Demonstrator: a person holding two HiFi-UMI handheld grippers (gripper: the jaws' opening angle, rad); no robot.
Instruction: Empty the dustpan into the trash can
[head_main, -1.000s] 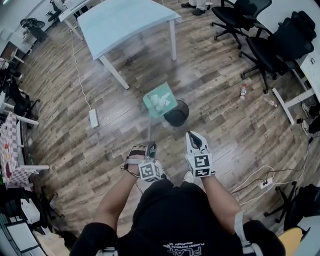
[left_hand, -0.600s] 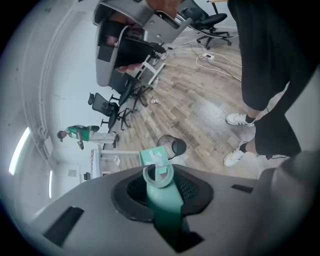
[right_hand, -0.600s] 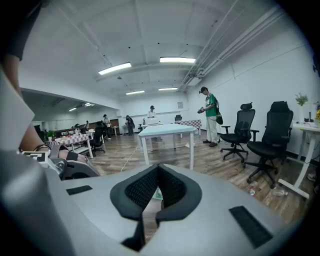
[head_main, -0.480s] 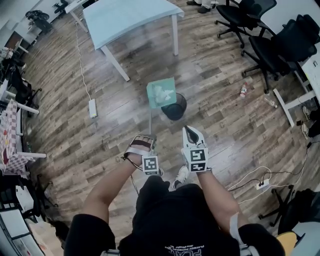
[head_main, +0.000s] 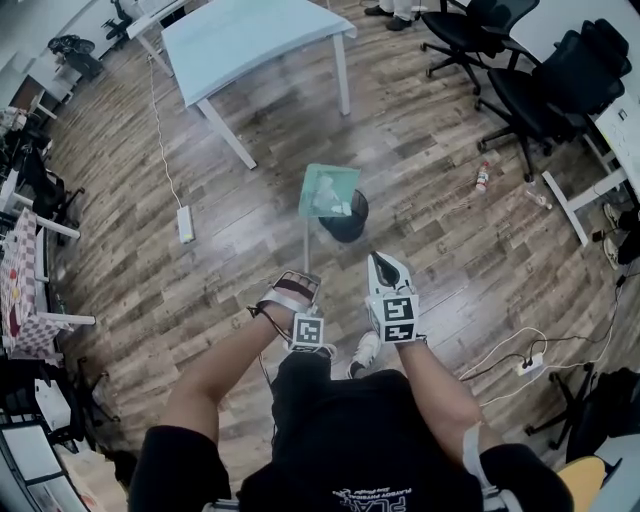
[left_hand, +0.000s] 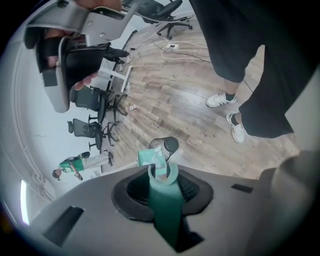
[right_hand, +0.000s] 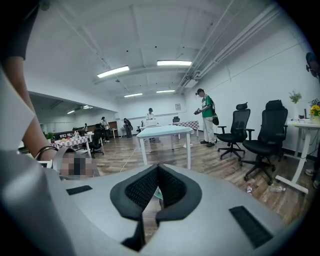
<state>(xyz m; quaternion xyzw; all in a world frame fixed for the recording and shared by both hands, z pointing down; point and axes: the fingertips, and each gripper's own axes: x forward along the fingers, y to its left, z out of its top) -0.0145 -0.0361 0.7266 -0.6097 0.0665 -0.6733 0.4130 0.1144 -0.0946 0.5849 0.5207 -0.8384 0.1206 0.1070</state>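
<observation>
A teal dustpan (head_main: 328, 188) with white paper scraps in it hangs tilted over the black trash can (head_main: 353, 224) on the wood floor. Its long thin handle (head_main: 305, 245) runs back to my left gripper (head_main: 303, 284), which is shut on the handle's teal grip (left_hand: 163, 202). In the left gripper view the dustpan (left_hand: 148, 158) sits just beside the trash can's rim (left_hand: 169, 145). My right gripper (head_main: 379, 263) hovers to the right of the handle, short of the can. Its pads (right_hand: 158, 171) meet at the tips and hold nothing.
A light blue table (head_main: 250, 35) stands beyond the can. Black office chairs (head_main: 545, 80) are at the far right. A white power strip (head_main: 186, 224) with its cord lies left, a bottle (head_main: 483, 178) right, and cables (head_main: 525, 365) near right. People (right_hand: 206, 115) stand far off.
The left gripper has rolled, and the dustpan has tipped from nearly flat to slanted over the can's mouth. Both grippers have shifted slightly toward the can.
</observation>
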